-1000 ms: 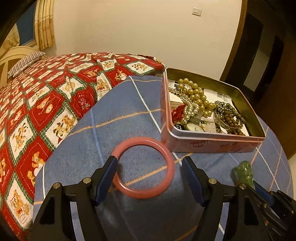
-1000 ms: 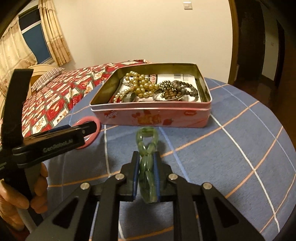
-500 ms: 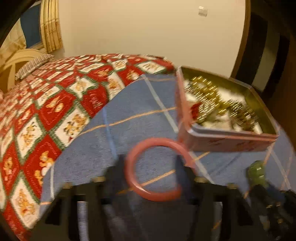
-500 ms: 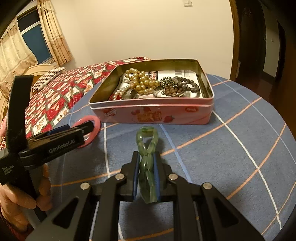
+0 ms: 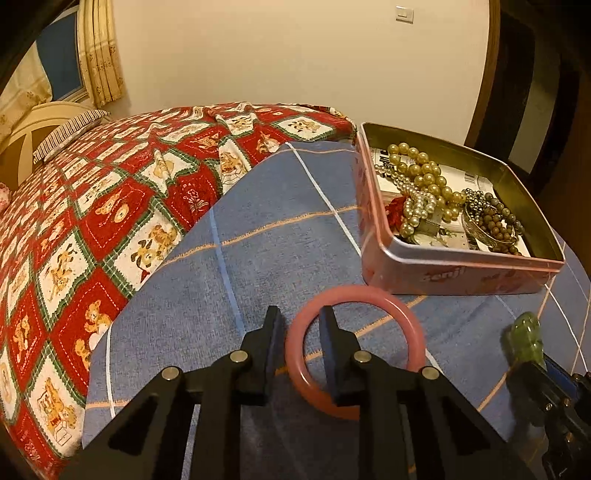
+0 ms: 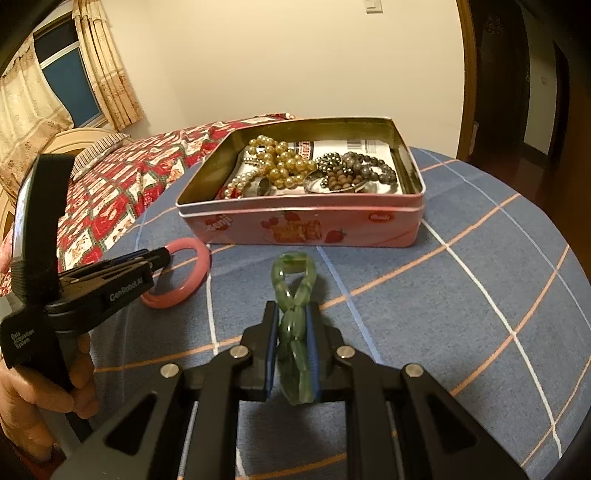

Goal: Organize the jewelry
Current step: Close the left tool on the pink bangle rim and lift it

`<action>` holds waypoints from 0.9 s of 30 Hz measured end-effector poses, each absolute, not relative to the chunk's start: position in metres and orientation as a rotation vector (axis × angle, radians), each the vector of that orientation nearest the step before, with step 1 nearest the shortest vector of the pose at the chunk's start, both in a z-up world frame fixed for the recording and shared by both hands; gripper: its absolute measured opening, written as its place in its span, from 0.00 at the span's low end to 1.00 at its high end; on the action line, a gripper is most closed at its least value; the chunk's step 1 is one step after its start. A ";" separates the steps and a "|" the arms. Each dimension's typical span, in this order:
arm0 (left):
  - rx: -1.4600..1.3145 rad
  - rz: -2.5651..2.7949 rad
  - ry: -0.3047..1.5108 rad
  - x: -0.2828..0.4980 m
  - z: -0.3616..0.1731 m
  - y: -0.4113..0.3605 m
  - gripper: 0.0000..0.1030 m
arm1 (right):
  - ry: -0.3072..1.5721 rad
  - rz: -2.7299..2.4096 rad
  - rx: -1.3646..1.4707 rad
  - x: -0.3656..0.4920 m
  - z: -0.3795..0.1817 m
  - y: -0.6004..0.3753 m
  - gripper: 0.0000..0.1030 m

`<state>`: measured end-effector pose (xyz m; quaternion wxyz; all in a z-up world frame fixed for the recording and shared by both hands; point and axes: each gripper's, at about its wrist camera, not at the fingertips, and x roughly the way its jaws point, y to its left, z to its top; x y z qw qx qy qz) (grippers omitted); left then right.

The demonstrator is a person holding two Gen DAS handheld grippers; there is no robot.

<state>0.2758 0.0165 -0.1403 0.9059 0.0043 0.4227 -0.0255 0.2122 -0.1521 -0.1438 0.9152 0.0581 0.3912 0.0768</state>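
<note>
A cream wall with a light switch is seen behind. A bed is covered by a red patchwork quilt. Beige curtains are hung beside a dark window. A dark wooden door frame is seen to the right.

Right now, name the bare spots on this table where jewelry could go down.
Free: the blue cloth left of the pink tin, up to the bedspread, and the wide stretch right of the green bracelet. Crowded: the strip before the tin, where the pink bangle lies, and the tin's inside.
</note>
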 end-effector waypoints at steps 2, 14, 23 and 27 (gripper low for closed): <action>0.002 -0.069 0.872 0.273 -0.140 0.017 0.14 | 0.798 0.156 0.119 0.211 -0.143 -0.153 0.17; -0.105 -0.172 0.780 0.234 -0.114 0.041 0.10 | 0.772 0.148 0.123 0.208 -0.139 -0.155 0.17; -0.083 -0.205 0.809 0.229 -0.116 0.036 0.10 | 0.745 0.146 0.124 0.205 -0.135 -0.156 0.17; -0.020 -0.200 0.896 0.234 -0.129 0.027 0.17 | 0.748 0.142 0.124 0.205 -0.136 -0.156 0.17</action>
